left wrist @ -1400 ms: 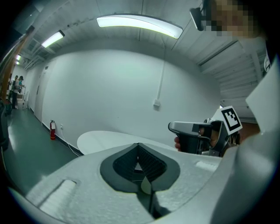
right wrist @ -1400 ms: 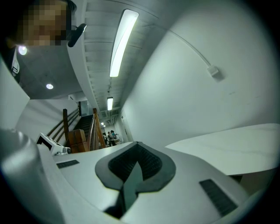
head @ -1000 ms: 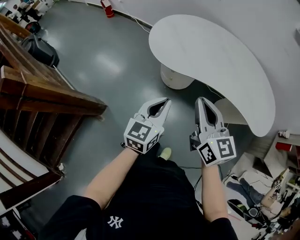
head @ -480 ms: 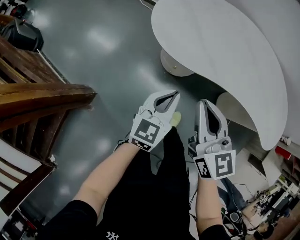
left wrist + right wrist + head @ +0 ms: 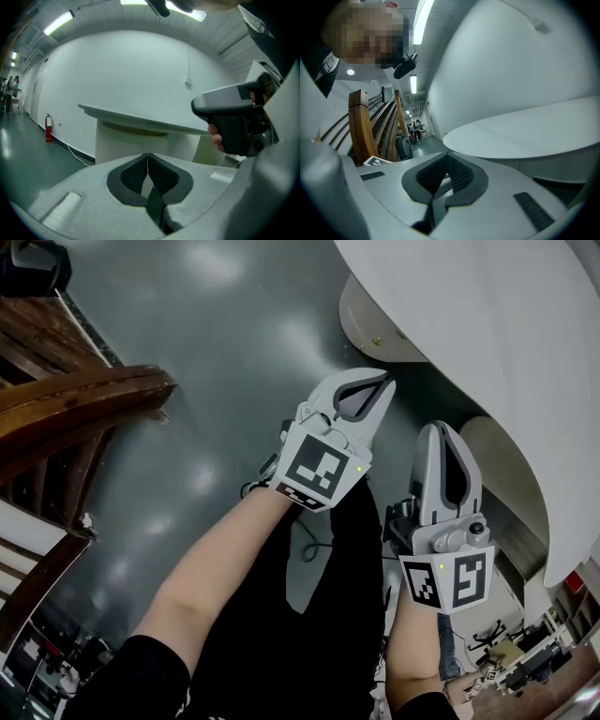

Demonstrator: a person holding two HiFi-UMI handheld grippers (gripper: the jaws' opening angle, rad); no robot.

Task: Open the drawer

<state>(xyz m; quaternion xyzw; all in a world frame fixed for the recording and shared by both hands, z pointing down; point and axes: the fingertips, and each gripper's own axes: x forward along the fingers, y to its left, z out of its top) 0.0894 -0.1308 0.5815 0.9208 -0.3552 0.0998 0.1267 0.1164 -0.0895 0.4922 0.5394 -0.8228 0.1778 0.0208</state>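
**Both grippers closed and empty, facing the white table**

Nearest, we see the person's bare forearms [image 5: 216, 577] over black clothing [image 5: 309, 652]. The left gripper [image 5: 382, 382] and the right gripper [image 5: 442, 429] are smooth pale-grey plastic shells. Each carries a marker cube [image 5: 319, 465] with black-and-white squares. On both, the dark ribbed pads [image 5: 133, 174] meet at the tips and leave a teardrop gap behind them, with nothing between the jaws. The grippers lie side by side, apart, pointing toward the table [image 5: 506, 324].

Below them is a glossy grey floor [image 5: 216, 371]. The table has a matt white, curved top on a round cream pedestal [image 5: 370, 324]. A second rounded pale body [image 5: 502, 470] stands under its edge, just beyond the right gripper. We cannot tell where the drawer is, as no view shows its front. Dark brown wooden rails [image 5: 75, 409] lie to the left.
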